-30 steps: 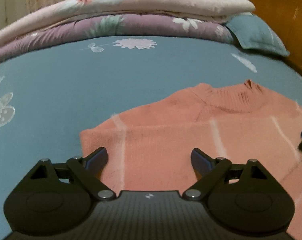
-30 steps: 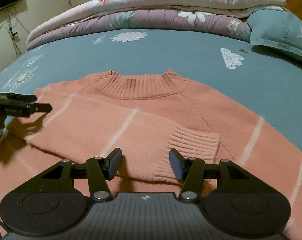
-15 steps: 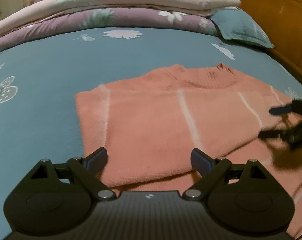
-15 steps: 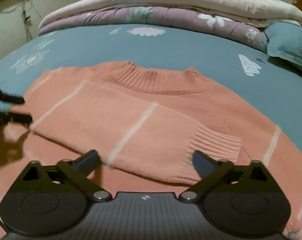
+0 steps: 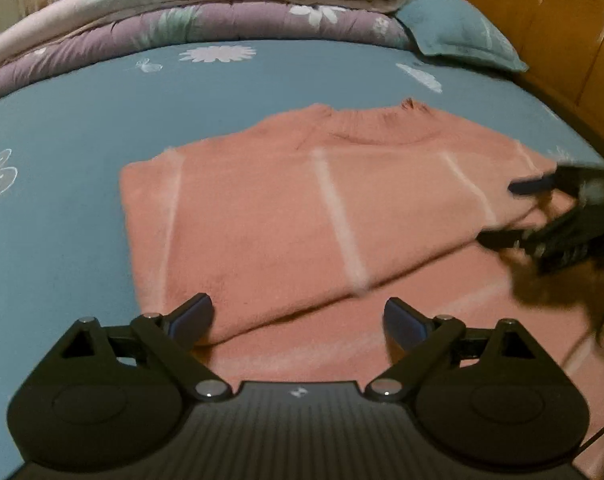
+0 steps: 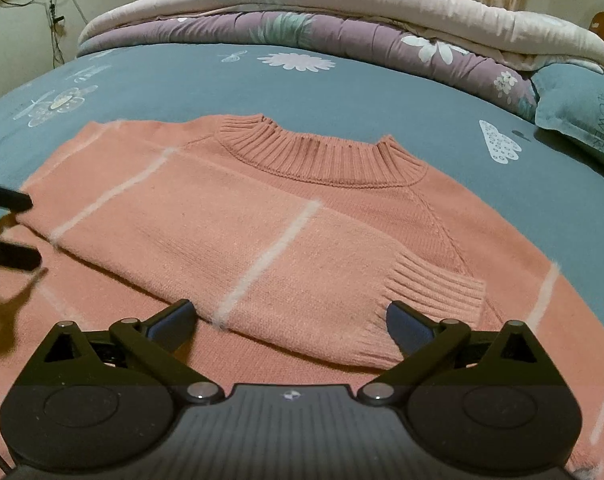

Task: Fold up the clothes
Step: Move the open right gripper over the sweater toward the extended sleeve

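Note:
A salmon-pink sweater point(image 6: 262, 232) with thin white lines lies flat on the teal bedsheet point(image 6: 341, 92), ribbed collar point(image 6: 321, 156) pointing away. One sleeve is folded across the chest, and its ribbed cuff point(image 6: 433, 292) rests just ahead of my right gripper point(image 6: 292, 316). That gripper is open, with only sweater fabric below its fingers. My left gripper point(image 5: 300, 316) is open too, low over the folded sleeve's near edge at the sweater's point(image 5: 302, 208) left side. Each gripper shows in the other's view: the right gripper point(image 5: 513, 212) at the right edge, the left gripper point(image 6: 22, 230) at the left edge.
Folded quilts point(image 6: 341, 12) in pink and purple are stacked along the far side of the bed. A teal pillow point(image 5: 461, 36) lies at the far right beside a wooden headboard point(image 5: 561, 40). Cables hang on the wall point(image 6: 30, 20) at the far left.
My right gripper's jaws have spread wide and stand off the sleeve cuff. My left gripper has drawn away to the left, so more of the sweater shows ahead of it.

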{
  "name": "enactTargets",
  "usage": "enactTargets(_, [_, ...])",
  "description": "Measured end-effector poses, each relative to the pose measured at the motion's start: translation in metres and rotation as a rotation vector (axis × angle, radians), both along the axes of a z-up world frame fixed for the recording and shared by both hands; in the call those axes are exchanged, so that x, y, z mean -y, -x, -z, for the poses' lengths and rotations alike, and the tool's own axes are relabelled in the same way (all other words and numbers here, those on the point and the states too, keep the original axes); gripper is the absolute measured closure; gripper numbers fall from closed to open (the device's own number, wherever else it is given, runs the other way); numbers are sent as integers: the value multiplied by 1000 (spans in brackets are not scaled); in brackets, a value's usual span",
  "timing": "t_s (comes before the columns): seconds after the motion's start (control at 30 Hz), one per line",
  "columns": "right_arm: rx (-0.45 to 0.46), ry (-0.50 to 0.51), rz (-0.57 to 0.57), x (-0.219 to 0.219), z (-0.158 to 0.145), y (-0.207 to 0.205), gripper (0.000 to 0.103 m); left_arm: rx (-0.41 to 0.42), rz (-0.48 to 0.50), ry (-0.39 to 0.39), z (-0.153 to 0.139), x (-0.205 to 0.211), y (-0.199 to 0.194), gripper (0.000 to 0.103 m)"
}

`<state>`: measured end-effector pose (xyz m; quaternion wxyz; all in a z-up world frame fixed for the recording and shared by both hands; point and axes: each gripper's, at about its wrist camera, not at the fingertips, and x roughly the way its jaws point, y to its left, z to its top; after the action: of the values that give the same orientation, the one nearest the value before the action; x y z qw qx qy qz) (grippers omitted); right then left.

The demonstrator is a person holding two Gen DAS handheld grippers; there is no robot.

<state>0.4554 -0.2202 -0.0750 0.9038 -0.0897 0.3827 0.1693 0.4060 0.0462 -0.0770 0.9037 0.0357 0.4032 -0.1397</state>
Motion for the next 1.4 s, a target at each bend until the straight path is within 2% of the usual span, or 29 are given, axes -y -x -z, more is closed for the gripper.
enactTargets(0.1, [-3,1,-4,0,-1,0,0,-1,-13,-7,-12,3,3,10])
enactTargets(0.2, [-1,1,-1,0,0,0,0,-41,23,64,-23,0,12,9])
enactTargets(0.3, [2,2,1,0,0,0,0,-111,-7,75,-10,-8,13,9])
enactTargets(0.37, [2,2,2,0,0,1,0,-95,-53,62,-5,-12,10,9])
enactTargets(0.43, [2,3,2,-1,0,1,0,-73,-103,132,-6,-20,3,9])
enactTargets(0.5, [1,3,3,-1,0,1,0,-86,-162,216,-3,-29,-7,9])
enactTargets(0.53, [0,3,3,-1,-1,1,0,-87,-181,226,-2,-30,-7,10])
enactTargets(0.6, [-2,5,2,0,-1,1,0,-76,-183,199,-1,-28,-2,12])
enactTargets(0.7, [-1,3,-5,1,-1,2,0,-67,-143,114,0,-22,10,12])
enactTargets(0.77, [-7,4,-6,2,-2,0,0,-74,-143,91,-8,-19,14,12])
enactTargets(0.87, [-34,23,-9,0,-9,0,0,-45,-146,108,-24,-18,18,11])
enactTargets(0.93, [-43,27,-10,2,-14,5,0,-22,-112,138,-30,-13,19,8])
enactTargets(1.1, [-83,10,22,18,-16,34,0,-39,-38,30,-15,13,23,8])
enactTargets(1.17, [-123,-12,54,28,-10,47,0,-86,-39,-36,-2,18,26,8])
enactTargets(1.2, [-120,-17,65,32,-9,57,0,-75,-41,-52,1,19,31,8])
enactTargets(1.3, [-122,1,80,42,-12,79,0,-84,-53,-56,-4,17,41,8])
enactTargets(1.4, [-130,-20,123,54,-17,97,0,-50,-39,-52,-18,16,50,8])
